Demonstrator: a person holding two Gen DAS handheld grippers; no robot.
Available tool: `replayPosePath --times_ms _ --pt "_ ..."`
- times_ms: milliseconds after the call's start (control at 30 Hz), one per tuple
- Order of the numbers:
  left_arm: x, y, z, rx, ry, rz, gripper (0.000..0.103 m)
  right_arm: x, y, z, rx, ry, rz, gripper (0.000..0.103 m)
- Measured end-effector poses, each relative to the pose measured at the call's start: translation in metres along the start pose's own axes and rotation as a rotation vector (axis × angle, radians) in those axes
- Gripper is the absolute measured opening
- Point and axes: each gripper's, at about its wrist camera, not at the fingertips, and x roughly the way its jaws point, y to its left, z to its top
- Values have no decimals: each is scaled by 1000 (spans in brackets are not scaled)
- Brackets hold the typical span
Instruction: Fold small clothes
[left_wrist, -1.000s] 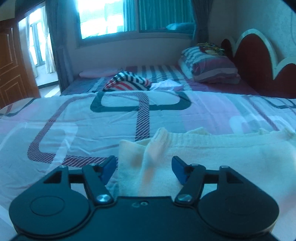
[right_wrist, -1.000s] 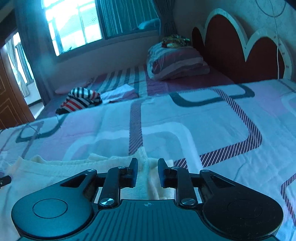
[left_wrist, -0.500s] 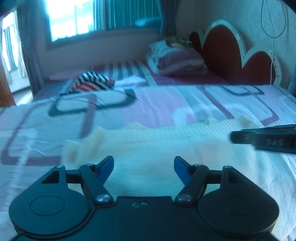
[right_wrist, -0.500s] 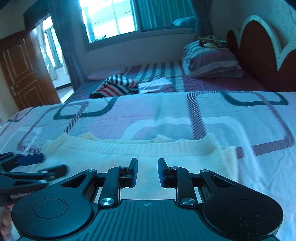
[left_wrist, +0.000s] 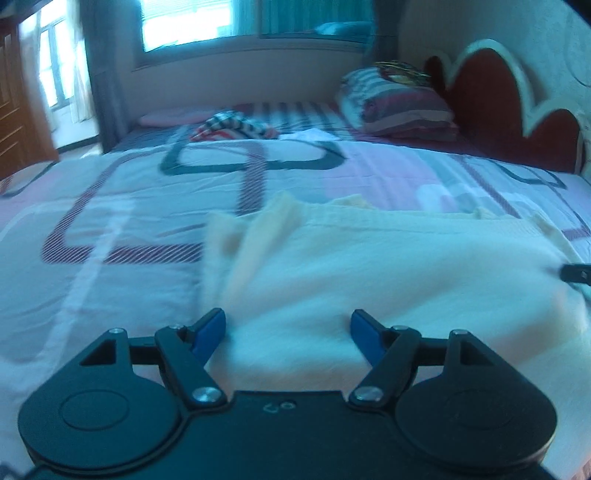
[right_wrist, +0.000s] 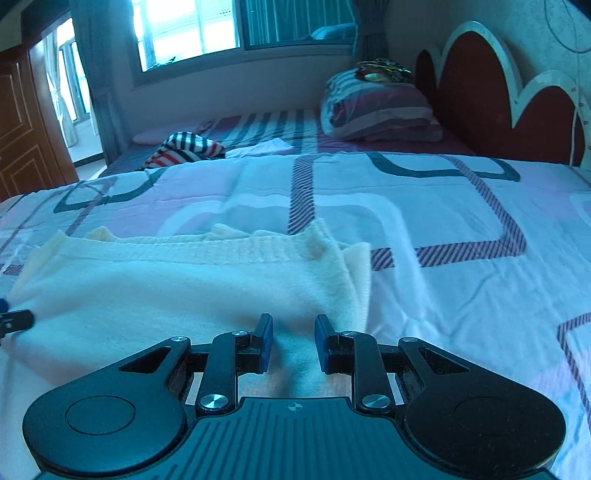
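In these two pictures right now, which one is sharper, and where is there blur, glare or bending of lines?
Left wrist view: motion blur smears the cream garment and the quilt; only the left claw is crisp. Right wrist view: much sharper, the garment's knit hem is readable. Both: the window is blown out, a blue cast lies over everything, and the fisheye bends the edges.

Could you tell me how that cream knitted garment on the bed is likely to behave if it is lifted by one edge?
The cream garment would probably droop limply: its side already lies in soft folds. Its ribbed, fuzzy knit likely grips pads well rather than slipping. It looks light, lying thin on the quilt.
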Motion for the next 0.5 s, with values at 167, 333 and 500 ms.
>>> replayPosePath --times_ms 167,333,500 --pt "-26 -10 -3 -12 -21 -28 67 -29 20 -1 -2 -36 101 23" --pt "-38 -38 -13 31 -3 -94 68 -44 70 -16 -35 0 209 23" --pt "-31 -47 -29 88 21 -61 69 -48 95 -39 -66 45 217 23"
